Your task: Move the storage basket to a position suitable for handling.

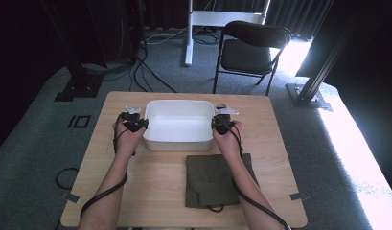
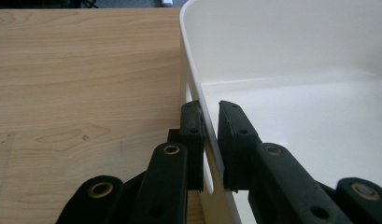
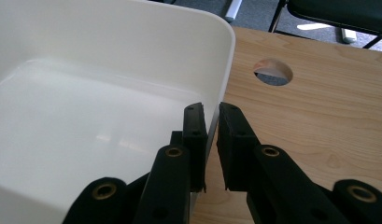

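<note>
A white plastic tub (image 1: 177, 140) stands empty at the middle of the wooden table (image 1: 150, 191). My left gripper (image 1: 134, 123) holds its left wall. In the left gripper view the tub (image 2: 272, 37) has its rim between the two jaws of that gripper (image 2: 209, 109), one outside and one inside, closed on the thin wall. My right gripper (image 1: 222, 122) grips the opposite wall in the same way. The right gripper view has the tub (image 3: 109, 28) on the left, with the right gripper (image 3: 211, 109) straddling its edge. The tub rests on the table.
A folded olive cloth (image 1: 213, 179) lies in front of the tub, under the person's right forearm. A round cable hole (image 3: 272, 72) is in the tabletop beyond the tub's right side. A black folding chair (image 1: 248, 48) stands behind the table.
</note>
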`<state>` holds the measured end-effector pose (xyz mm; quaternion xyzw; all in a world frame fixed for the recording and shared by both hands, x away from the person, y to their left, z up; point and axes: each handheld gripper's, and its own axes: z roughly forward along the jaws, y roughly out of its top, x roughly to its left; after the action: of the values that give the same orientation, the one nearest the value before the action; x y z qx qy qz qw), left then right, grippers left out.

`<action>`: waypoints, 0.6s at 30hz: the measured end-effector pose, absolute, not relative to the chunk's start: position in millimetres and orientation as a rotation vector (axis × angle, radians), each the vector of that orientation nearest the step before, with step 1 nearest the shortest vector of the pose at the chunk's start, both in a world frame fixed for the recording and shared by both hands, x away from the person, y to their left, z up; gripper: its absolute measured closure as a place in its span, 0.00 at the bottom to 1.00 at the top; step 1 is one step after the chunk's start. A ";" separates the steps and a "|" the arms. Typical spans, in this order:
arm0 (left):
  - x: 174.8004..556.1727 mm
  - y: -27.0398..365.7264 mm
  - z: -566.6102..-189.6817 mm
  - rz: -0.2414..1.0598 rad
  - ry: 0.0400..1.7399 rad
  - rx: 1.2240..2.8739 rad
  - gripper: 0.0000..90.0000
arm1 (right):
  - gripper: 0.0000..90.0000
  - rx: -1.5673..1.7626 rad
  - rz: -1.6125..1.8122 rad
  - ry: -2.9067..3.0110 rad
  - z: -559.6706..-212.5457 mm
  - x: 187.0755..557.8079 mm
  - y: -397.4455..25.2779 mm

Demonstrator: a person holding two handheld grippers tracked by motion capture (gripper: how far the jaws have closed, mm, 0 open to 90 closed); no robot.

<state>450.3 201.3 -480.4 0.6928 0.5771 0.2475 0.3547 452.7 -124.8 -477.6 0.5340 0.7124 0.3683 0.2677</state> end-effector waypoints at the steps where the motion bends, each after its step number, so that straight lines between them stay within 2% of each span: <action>1: 450.3 201.3 -480.4 0.640 1.491 1.790 0.91 | 0.91 1.441 0.994 1.922 -477.6 452.7 -124.8; 18: 456.9 164.2 -480.2 0.617 1.462 1.816 0.90 | 0.92 1.478 0.975 1.891 -477.3 455.9 -162.2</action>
<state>456.9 164.2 -480.2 0.7034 0.5663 0.2390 0.3571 455.9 -162.2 -477.3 0.5491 0.7024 0.3622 0.2720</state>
